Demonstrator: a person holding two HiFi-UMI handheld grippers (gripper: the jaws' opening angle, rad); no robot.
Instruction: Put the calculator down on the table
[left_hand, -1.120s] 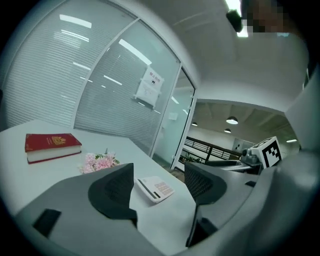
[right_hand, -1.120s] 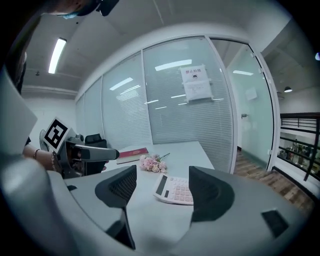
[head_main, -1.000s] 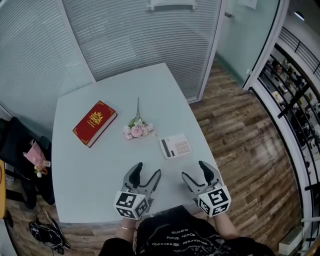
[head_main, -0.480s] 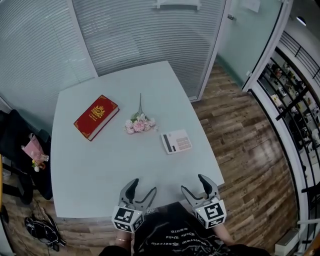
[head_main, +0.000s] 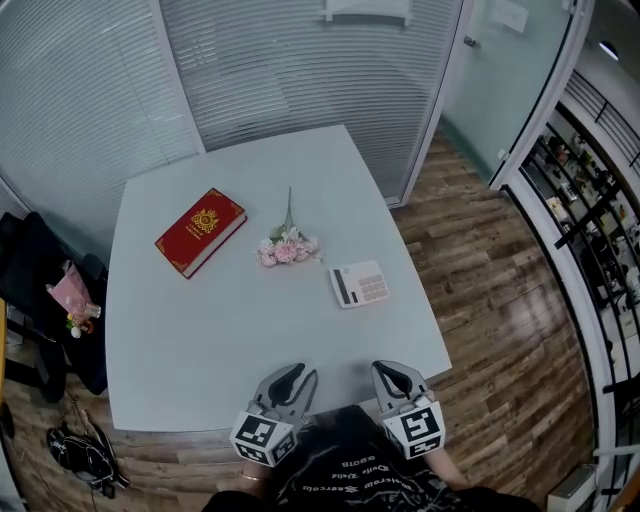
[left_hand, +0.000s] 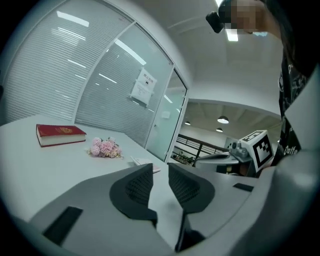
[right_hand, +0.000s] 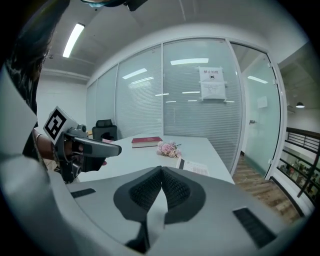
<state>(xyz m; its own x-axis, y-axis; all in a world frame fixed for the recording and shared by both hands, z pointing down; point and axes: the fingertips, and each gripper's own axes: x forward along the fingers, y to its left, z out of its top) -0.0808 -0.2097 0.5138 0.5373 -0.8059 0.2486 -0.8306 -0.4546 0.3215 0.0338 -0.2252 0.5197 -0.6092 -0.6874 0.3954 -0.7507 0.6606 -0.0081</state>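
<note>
The white calculator (head_main: 359, 284) lies flat on the pale table (head_main: 200, 340), right of the middle, by the right edge; it also shows ahead as the calculator (left_hand: 145, 162) (right_hand: 197, 167). Both grippers hang at the table's near edge, well short of it. My left gripper (head_main: 293, 378) (left_hand: 160, 170) is closing, a narrow gap still stands between its pads, and nothing is in it. My right gripper (head_main: 393, 375) (right_hand: 161, 172) is shut with its pads together, empty.
A red book (head_main: 200, 230) lies at the far left of the table, and a small bunch of pink flowers (head_main: 290, 248) lies mid-table, left of the calculator. A black chair with a pink bag (head_main: 70, 300) stands left of the table. Glass walls with blinds stand behind; wooden floor lies to the right.
Both grippers have drawn back toward the table's near edge. The right jaws went from wide open to shut. The left jaws have narrowed to a small gap.
</note>
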